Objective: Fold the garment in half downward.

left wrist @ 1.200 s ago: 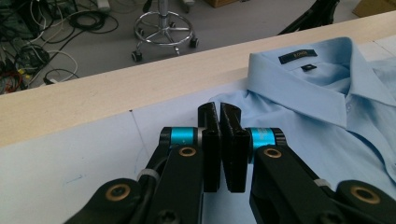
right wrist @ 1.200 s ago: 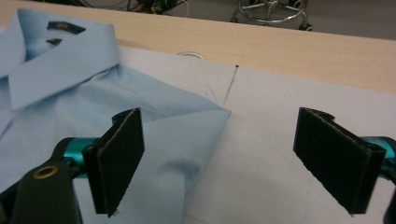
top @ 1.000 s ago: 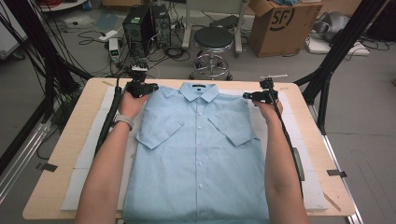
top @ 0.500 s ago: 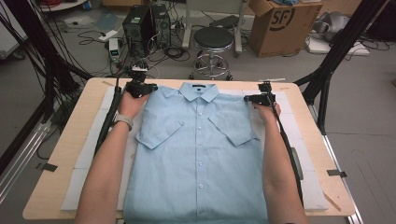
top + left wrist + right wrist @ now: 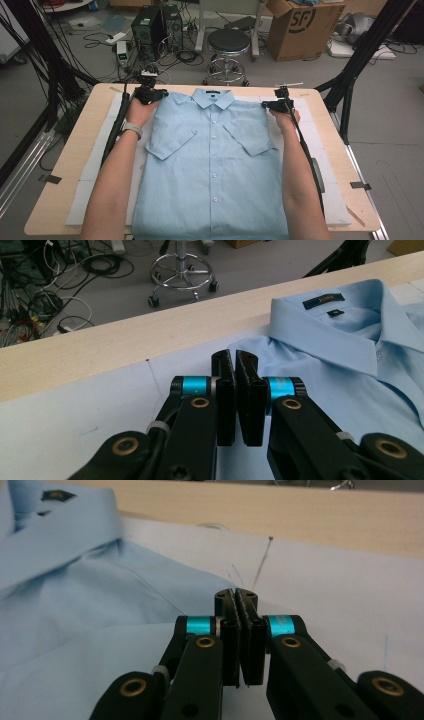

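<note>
Two grippers sit at the shoulders of a light blue shirt [image 5: 215, 165] lying flat, buttoned, on the bench [image 5: 75, 200]. Left gripper [image 5: 235, 362] fingers are closed at the shirt's shoulder edge. Right gripper [image 5: 236, 600] fingers have just been closing and now pinch that shoulder's edge.

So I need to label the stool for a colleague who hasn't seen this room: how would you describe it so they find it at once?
Start at the wooden table with the light blue shirt spread on it, then look past its far edge, just beyond the shirt's collar. There, on the grey floor, stands the stool. Its round black seat and chrome ringed base set it apart from the boxy black computer tower and the cardboard box.
</note>
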A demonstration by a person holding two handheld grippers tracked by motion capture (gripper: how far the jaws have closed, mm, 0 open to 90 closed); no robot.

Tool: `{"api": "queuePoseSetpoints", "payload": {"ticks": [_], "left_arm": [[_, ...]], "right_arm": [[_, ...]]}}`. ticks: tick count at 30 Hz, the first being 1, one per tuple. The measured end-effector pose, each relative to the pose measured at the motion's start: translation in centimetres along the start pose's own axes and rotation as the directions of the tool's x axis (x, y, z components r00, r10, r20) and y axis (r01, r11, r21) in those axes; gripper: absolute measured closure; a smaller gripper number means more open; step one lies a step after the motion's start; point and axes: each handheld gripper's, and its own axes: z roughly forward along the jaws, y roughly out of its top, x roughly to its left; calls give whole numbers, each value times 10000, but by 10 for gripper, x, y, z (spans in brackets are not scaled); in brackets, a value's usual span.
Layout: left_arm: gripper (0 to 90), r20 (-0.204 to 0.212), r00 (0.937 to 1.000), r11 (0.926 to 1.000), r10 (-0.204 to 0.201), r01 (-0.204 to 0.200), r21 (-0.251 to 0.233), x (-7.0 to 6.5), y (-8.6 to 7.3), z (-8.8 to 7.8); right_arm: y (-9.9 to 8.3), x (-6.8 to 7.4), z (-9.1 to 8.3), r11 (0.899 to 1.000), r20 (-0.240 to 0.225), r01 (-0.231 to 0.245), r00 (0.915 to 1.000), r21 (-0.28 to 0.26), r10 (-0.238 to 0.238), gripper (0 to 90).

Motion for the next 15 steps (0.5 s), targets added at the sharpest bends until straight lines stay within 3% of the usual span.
{"api": "queuePoseSetpoints", "payload": {"ticks": [9,15], "left_arm": [[877,-40,9994,9976,337,-338,-603,-8,19,-17],[879,-69,9998,9924,178,-185,-1214,-6,27,-34]], "right_arm": [[19,12,-30,9951,119,494,9987,-861,-486,890],[42,28,-52,9863,325,935,9954,-1362,-898,891]]}}
